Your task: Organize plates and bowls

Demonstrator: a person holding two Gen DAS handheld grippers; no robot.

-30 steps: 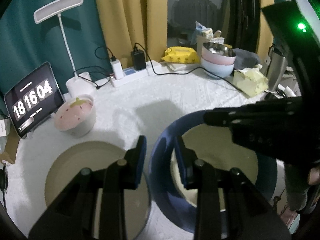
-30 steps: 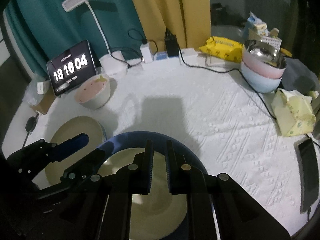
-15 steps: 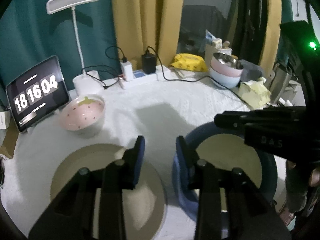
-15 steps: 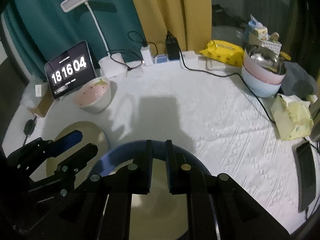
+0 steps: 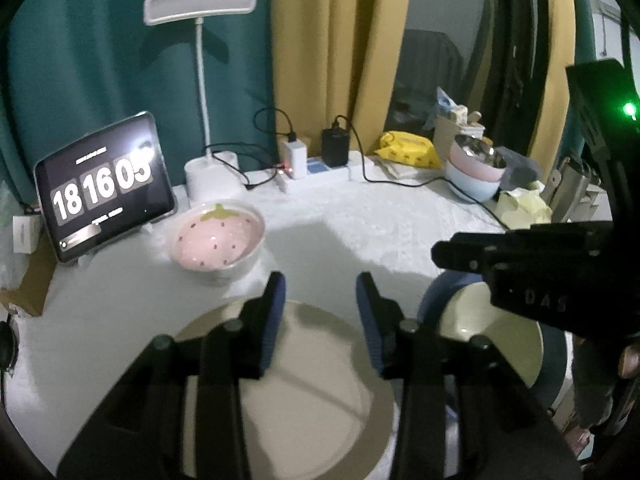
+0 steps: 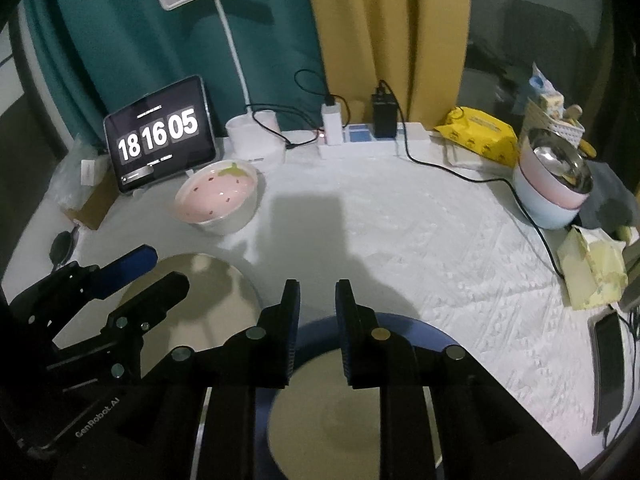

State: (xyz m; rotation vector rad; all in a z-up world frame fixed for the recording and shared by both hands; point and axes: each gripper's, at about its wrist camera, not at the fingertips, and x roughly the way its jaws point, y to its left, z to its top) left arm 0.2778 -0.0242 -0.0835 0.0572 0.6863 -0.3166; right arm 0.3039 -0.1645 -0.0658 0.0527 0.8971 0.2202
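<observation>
My left gripper (image 5: 320, 292) is over the near edge of the table (image 5: 360, 220), above the beige plate (image 5: 304, 392). Its jaws have just been opening and now stand apart with a clear gap. Nothing is between the blue pads (image 5: 276, 300); they touch nothing.

My right gripper (image 6: 318, 296) is above the blue plate (image 6: 404, 326). Its jaws have just been opening and show a narrow gap. Nothing is between them; the blue plate's far rim lies below and behind the fingertips, apart from them.

Plate positions:
1. The beige plate lies flat on the white cloth at the near left.
2. The blue plate lies flat just to its right. I cannot tell whether the 2 rims touch.

Bowl positions:
1. The strawberry bowl (image 5: 218, 240) stands upright beyond the beige plate, near the tablet (image 5: 104, 184), which reads 18 16 05.
2. A stack of bowls (image 6: 552, 188) stands at the far right: a steel one nested in a pink one, on a pale blue one. It is well apart from both plates.

A lamp (image 6: 224, 40) and a power strip (image 6: 372, 140) stand along the far edge. A yellow pack (image 6: 480, 136) lies left of the stack. A phone (image 6: 608, 368) lies at the right edge.
</observation>
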